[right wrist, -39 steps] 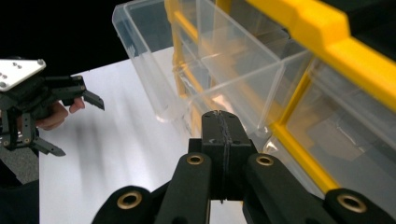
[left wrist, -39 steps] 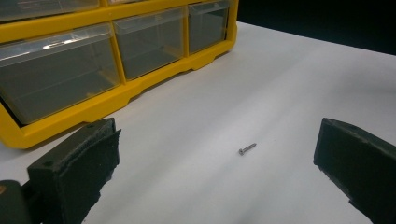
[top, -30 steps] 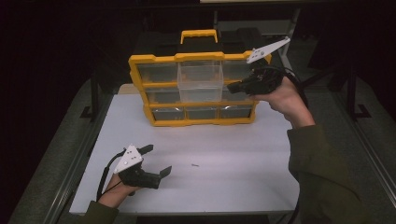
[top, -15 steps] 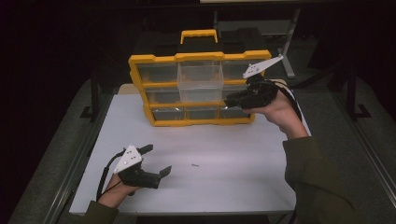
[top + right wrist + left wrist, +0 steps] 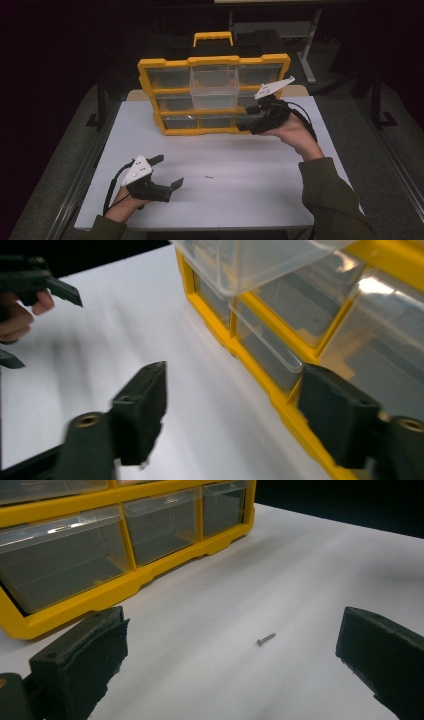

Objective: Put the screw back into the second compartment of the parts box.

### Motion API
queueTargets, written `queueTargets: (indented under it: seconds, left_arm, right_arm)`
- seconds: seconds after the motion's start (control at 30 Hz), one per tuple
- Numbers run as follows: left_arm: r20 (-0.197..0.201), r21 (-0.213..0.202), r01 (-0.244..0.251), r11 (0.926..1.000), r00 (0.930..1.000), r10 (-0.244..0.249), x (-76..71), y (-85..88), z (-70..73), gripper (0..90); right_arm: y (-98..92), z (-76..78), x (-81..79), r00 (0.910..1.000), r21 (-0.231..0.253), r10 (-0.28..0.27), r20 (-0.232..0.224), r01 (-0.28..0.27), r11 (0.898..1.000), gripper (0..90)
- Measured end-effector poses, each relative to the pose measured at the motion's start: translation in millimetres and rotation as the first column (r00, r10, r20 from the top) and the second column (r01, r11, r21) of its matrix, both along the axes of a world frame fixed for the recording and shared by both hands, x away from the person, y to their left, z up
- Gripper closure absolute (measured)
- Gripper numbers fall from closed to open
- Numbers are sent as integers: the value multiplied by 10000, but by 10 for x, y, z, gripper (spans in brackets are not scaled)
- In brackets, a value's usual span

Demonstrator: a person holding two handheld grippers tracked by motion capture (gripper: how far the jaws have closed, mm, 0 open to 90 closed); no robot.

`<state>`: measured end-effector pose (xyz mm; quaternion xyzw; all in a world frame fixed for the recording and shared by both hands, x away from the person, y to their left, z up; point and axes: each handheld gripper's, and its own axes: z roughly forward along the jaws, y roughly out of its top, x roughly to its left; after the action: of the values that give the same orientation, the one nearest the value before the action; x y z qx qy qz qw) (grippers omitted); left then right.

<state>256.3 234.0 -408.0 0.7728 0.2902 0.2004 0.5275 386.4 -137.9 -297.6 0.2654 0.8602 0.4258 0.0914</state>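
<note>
A yellow organizer point(image 5: 150, 85) with clear drawers stands at the back of the white table point(image 5: 280, 190). Its middle drawer point(image 5: 216, 87) is pulled out. A small screw point(image 5: 208, 176) lies loose on the table. My left gripper point(image 5: 170, 170) rests open at the front left, and the screw point(image 5: 265, 639) lies ahead between its jaws. My right gripper point(image 5: 245, 118) hangs low by the organizer's bottom right drawers point(image 5: 270, 355). Its jaws have just been opening and stand apart, with nothing pressed between them point(image 5: 240, 415).
The pulled-out drawer point(image 5: 250, 260) overhangs the table above my right gripper. A black case with a yellow handle point(image 5: 213, 37) sits behind the organizer. Dark floor lies beyond the table's left and right edges.
My right gripper has come down from beside the pulled-out drawer to the bottom row of drawers, and its jaws have opened. The left gripper has stayed where it was.
</note>
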Motion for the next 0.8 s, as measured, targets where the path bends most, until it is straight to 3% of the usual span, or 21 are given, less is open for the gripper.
queueTargets:
  seconds: [0.13, 0.73, 0.8]
  left_arm:
    - [-31, -54, -43, 10000, 10000, 42, -2, 1, -1, 0]
    - [3, -101, -97, 9999, 10000, 97, 2, 5, -16, 0]
    - [9, -114, -97, 9999, 10000, 98, -2, 5, -13, 0]
  right_arm:
    - [51, -96, -15, 10000, -49, -4, -19, 4, 10000, 155]
    - [176, -569, -113, 9973, 206, 580, -442, -571, 9982, 140]
    - [199, -611, -118, 9965, 57, 688, -478, -686, 9976, 140]
